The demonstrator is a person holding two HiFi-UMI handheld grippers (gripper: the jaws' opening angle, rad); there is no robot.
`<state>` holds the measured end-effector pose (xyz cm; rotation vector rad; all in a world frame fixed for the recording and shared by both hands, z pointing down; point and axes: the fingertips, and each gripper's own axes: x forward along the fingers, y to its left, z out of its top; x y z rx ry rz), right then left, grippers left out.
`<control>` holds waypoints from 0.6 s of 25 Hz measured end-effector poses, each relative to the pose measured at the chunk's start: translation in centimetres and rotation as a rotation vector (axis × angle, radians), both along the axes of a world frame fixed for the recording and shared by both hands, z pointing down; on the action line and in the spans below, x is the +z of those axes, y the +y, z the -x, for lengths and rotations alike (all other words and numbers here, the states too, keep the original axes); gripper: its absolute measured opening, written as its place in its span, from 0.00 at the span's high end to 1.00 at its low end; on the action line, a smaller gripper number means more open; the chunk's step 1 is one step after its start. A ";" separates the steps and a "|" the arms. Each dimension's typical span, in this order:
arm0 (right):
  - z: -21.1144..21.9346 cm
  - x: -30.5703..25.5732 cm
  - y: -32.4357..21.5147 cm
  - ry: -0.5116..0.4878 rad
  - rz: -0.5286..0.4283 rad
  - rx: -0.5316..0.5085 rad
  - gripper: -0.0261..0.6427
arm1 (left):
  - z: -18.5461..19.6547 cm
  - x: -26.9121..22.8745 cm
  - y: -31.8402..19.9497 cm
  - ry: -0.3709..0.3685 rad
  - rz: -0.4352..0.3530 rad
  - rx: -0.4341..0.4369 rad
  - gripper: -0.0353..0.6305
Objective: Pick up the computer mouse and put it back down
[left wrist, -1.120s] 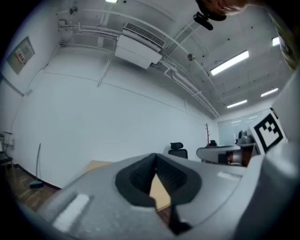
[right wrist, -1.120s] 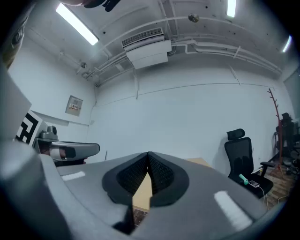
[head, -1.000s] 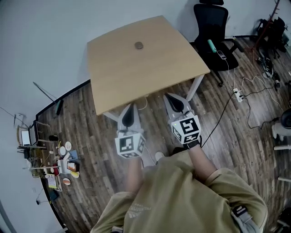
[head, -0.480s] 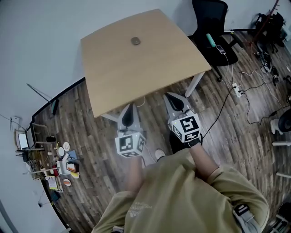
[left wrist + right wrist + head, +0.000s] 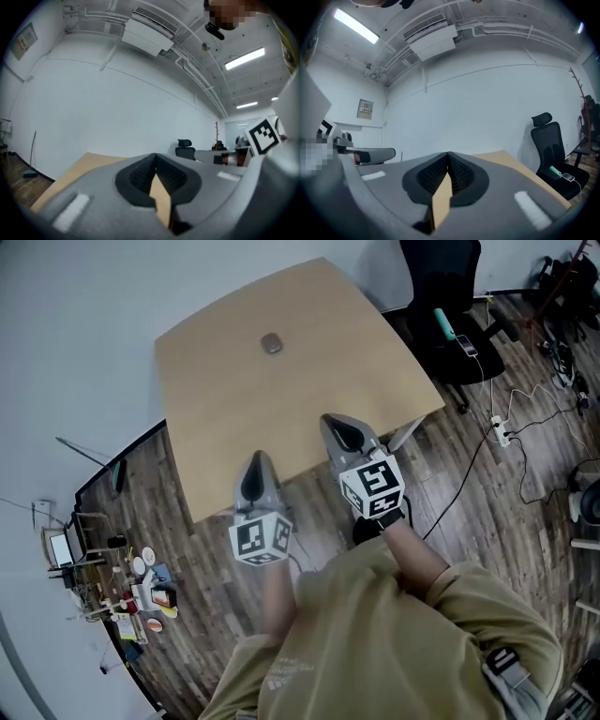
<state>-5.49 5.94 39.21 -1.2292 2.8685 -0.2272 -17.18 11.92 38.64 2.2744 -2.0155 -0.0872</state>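
Grey rounded computer mouse [image 5: 272, 342] lay near the far edge of the pale wooden table [image 5: 281, 413]. Left tool [image 5: 255, 465] and right tool [image 5: 336, 426], both closed and empty, hovered over its near edge; the pickup was not yet begun.

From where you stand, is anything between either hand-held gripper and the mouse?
Nothing visible does. The computer mouse sits alone on the table, with only bare tabletop between it and the right hand-held gripper or the left hand-held gripper, both shut.
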 end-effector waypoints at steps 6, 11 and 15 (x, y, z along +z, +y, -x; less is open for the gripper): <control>-2.5 2.6 -7.4 0.024 0.047 -0.033 0.95 | -3.5 2.2 -8.3 0.017 0.056 -0.001 0.94; -4.8 4.7 -11.6 0.022 0.092 -0.014 0.95 | -5.0 4.2 -11.9 0.020 0.101 -0.002 0.94; -4.4 6.2 -13.5 0.027 0.126 -0.023 0.95 | -4.3 5.4 -13.6 0.022 0.136 -0.013 0.94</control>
